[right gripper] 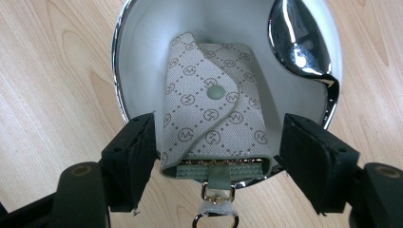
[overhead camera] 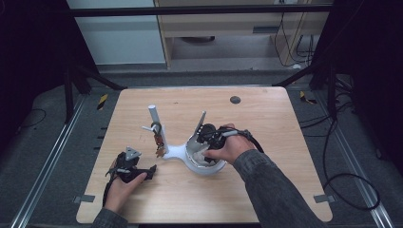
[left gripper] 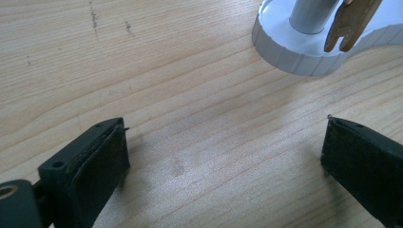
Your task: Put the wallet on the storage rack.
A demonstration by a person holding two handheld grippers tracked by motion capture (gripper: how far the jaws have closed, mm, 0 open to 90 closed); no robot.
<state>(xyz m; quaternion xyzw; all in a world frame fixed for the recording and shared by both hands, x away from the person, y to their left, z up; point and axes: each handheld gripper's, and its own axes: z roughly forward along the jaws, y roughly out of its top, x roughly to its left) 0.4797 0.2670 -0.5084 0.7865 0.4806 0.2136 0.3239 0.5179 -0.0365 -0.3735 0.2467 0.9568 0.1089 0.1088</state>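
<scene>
key pouch (right gripper: 209,114) in white dish (right gripper: 142,33), chrome mirror (right gripper: 297,40) beside, right gripper (right gripper: 216,156) loose.

Bare wooden table (overhead camera: 266,118), hanging keys (overhead camera: 158,142)

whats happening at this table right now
A person works with two hand-held grippers at a wooden table. The right gripper is at the white dish of a stand, its jaws on either side of a patterned key pouch lying in the dish, with gaps at both pads. The left gripper rests open on bare wood near the stand's post, where keys hang.
</scene>
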